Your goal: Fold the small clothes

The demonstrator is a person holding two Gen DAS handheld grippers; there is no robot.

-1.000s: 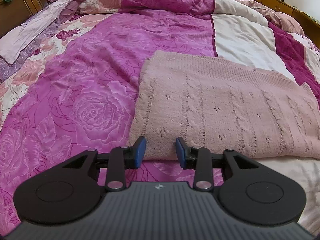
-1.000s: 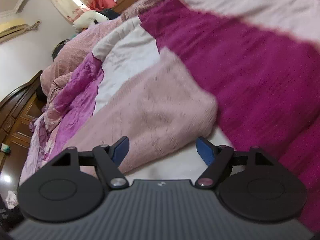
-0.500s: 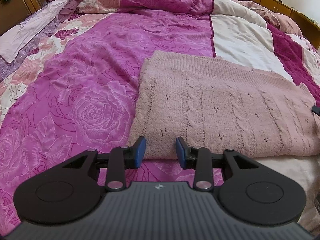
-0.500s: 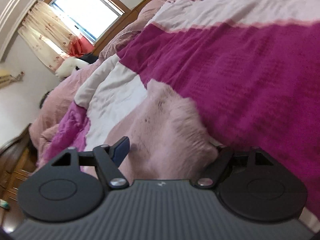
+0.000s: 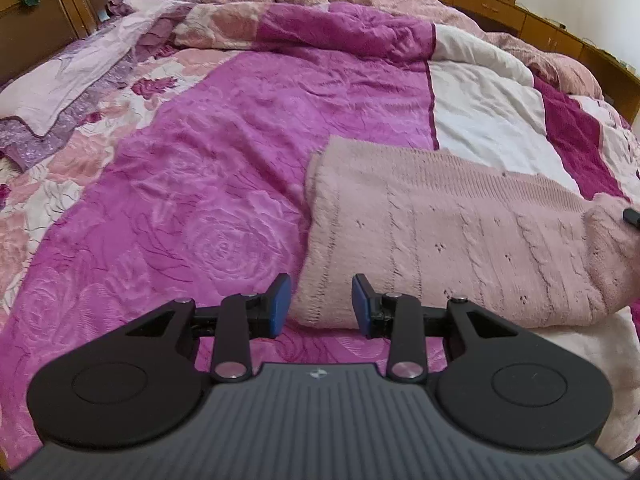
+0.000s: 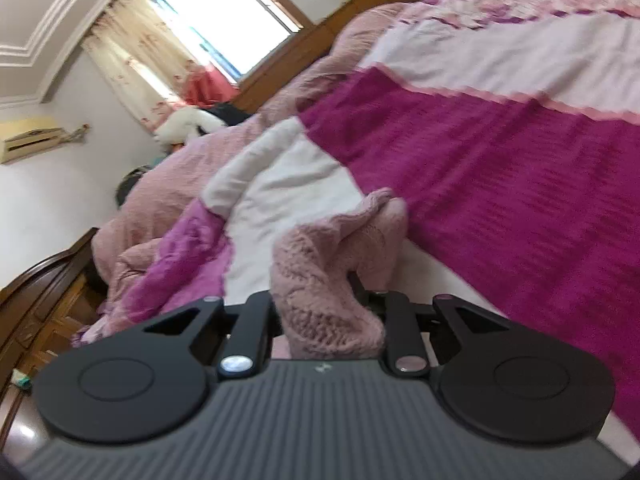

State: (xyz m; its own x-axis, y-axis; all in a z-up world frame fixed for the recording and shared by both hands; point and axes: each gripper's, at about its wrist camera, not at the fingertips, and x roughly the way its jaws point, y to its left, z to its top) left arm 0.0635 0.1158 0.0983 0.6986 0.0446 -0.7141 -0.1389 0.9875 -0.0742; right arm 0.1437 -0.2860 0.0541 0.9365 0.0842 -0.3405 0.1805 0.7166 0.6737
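Over the quilt [image 5: 224, 184], right gripper [image 6: 326, 308] tilts, pinching the sweater [image 5: 460, 240]; left gripper [image 5: 321, 300] fingers spread.

You see a dusty-pink cable-knit sweater [image 5: 460, 240] with eyelet dots at 3 o'clock | magenta rose-embossed quilt [image 5: 208, 184] at 10 o'clock, with a white panel [image 5: 480, 120] at 1 o'clock | blue pads on your black left gripper [image 5: 321, 304] at 6 o'clock | brown wooden cabinets [image 5: 48, 20] at 11 o'clock

Curtained window [image 6: 224, 36], wooden cabinets [image 5: 48, 20], white walls [image 6: 48, 184]
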